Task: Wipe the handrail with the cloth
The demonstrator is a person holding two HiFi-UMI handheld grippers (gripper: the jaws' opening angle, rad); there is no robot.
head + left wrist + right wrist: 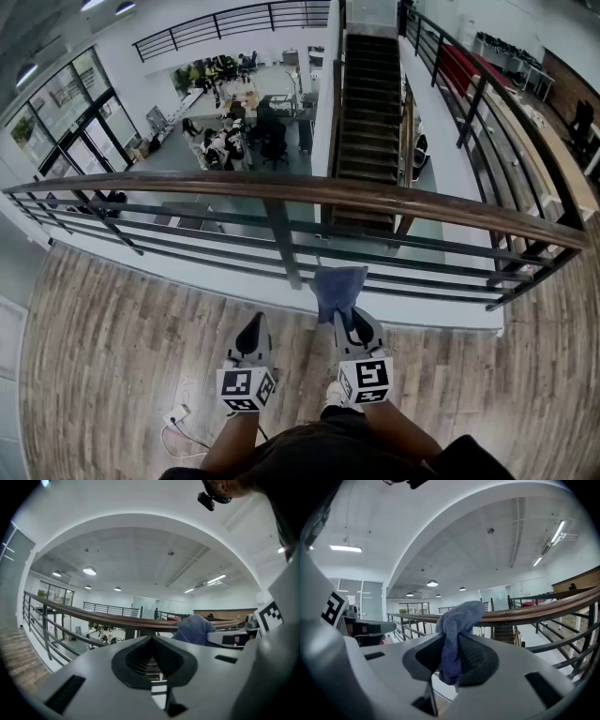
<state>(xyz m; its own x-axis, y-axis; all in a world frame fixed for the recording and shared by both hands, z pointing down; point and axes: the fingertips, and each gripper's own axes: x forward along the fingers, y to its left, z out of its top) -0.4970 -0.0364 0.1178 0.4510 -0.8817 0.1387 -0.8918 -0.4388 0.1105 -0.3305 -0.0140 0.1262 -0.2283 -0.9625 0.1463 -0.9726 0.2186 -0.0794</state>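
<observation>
The left gripper (152,654) is held with its jaws pressed together and nothing between them. It is carried idle just to the left of the working tool, probably because one tool is enough for wiping. The right gripper (449,654) is clenched on the cloth (458,620). The cloth is pinched by its lower part, so a loose bunch stands up past the jaw tips. That free bunch is judged to be the part meant to meet the wood, with the hard jaws held clear of it. Both tools are pointed forward at the handrail (309,190), which runs across ahead of the jaws from left to right. In the head view the cloth is seen low, in front of the lower bars (187,217) and apart from the handrail's top, so wiping is judged not yet begun. The cloth will probably have to be raised and pushed forward onto the wood. Beyond the jaws and past the bars, a stair (366,103) and a lower floor with desks (230,112) are seen far below. This may explain the firm pinch, since a cloth let slip there could be lost over the edge.
</observation>
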